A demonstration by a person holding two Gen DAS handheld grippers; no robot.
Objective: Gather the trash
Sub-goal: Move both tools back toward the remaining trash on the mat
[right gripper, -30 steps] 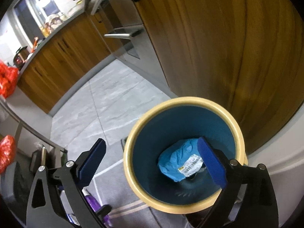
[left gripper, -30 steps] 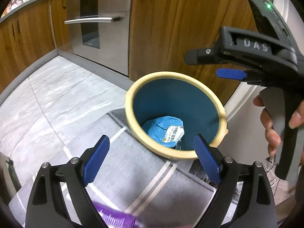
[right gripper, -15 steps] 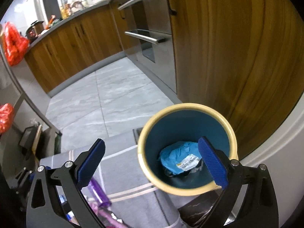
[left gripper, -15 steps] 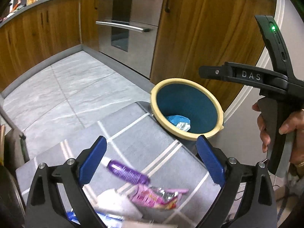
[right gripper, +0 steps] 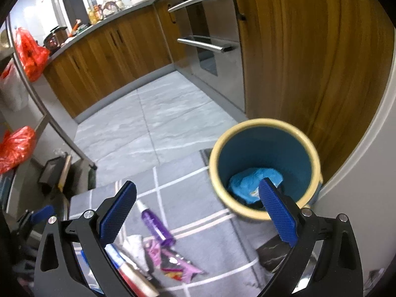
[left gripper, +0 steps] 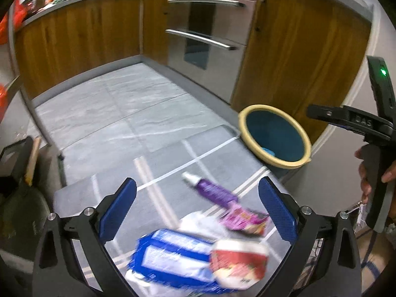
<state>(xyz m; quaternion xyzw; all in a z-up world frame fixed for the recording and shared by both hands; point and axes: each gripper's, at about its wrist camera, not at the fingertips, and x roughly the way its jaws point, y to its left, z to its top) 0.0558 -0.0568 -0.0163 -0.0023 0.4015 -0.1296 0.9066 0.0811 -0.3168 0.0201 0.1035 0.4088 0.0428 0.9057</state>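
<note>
1. I'm in a kitchen with wood cabinets and a steel oven; a grey checked mat [left gripper: 173,153] covers the surface below me, and the bin [left gripper: 273,138] stands at its far right corner.
2. My left gripper [left gripper: 196,214] is empty and its jaws are opening. My right gripper [right gripper: 198,214] has its jaws wide apart, holding nothing.
3. One blue wad [right gripper: 250,182] already lies in the bin's bottom. The rest of the trash sits on the mat, nearer me than the bin: a purple bottle [left gripper: 212,191], a pink wrapper [left gripper: 245,220] touching its nearer end, then a white wad [left gripper: 200,222], a blue packet [left gripper: 173,257] and a red-and-white tub [left gripper: 238,264].
4. I judge the step in hand to be reaching for the next piece. I'd pick one outlying item, not the heap, and come down on it with the jaws across its narrow side.
5. The bottle suits that: it lies flat, long axis running diagonally, white cap toward the far left, base toward the wrapper. I'd turn the wrist until the pads face its sides, grip mid-body, and stay clear of the wrapper.
6. The view is blurred, so I can't read labels.
</note>
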